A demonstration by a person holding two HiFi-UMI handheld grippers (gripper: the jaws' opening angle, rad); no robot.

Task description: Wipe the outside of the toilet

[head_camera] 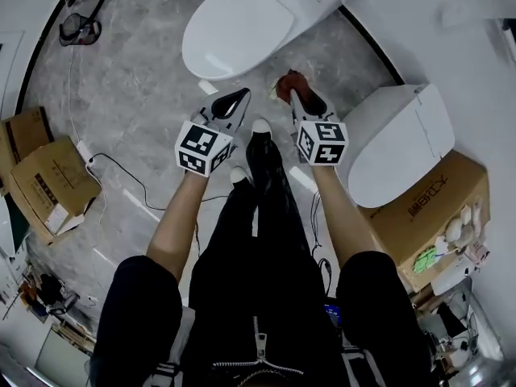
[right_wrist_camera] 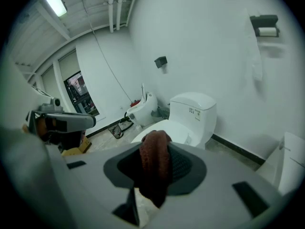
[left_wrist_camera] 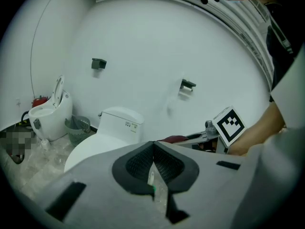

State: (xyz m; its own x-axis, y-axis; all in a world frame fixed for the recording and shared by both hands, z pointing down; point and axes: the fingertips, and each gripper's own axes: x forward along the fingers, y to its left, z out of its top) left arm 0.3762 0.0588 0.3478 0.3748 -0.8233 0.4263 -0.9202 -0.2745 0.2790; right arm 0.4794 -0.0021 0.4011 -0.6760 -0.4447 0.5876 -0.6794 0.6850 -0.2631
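Observation:
The white toilet [head_camera: 242, 22] stands ahead with its lid down; it also shows in the left gripper view [left_wrist_camera: 109, 132] and the right gripper view [right_wrist_camera: 186, 116]. My right gripper [head_camera: 292, 93] is shut on a reddish-brown cloth [head_camera: 289, 81], which bulges out between the jaws [right_wrist_camera: 155, 168]. It hovers just short of the bowl's front right side without touching it. My left gripper [head_camera: 236, 99] is beside it at the left, shut with nothing in it [left_wrist_camera: 153, 163], also near the bowl's front. The person's black-clad legs are below.
A second white toilet [head_camera: 399, 139] stands at the right beside a cardboard box [head_camera: 435, 208]. More boxes [head_camera: 44, 180] and a cable [head_camera: 121, 172] lie at the left. A third toilet [left_wrist_camera: 50, 113] and a basket [left_wrist_camera: 77, 128] stand by the far wall.

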